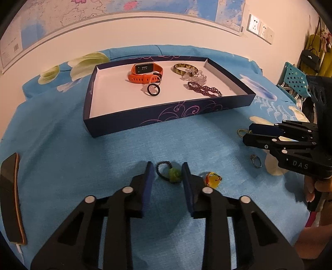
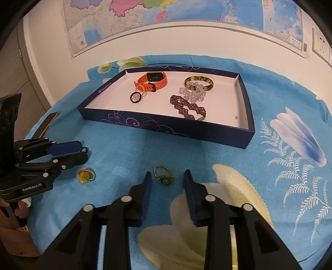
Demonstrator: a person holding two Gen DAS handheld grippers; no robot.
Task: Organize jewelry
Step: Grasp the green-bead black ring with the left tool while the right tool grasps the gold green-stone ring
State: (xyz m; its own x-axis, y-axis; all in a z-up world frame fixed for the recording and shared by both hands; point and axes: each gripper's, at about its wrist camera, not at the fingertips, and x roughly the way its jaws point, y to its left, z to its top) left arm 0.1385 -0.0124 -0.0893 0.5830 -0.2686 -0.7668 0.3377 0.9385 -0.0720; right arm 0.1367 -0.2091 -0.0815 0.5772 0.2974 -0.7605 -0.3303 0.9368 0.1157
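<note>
I am working in what looks like a room in a home. I am looking at a desk covered by a blue cloth with big printed flowers, more like a bedsheet than a workshop cover. A large wall map is hanging just above it on a plain white wall, with sockets beside it. At the right edge, handbags are hanging by a turquoise plastic basket. A phone is lying at the cloth's left edge.
</note>
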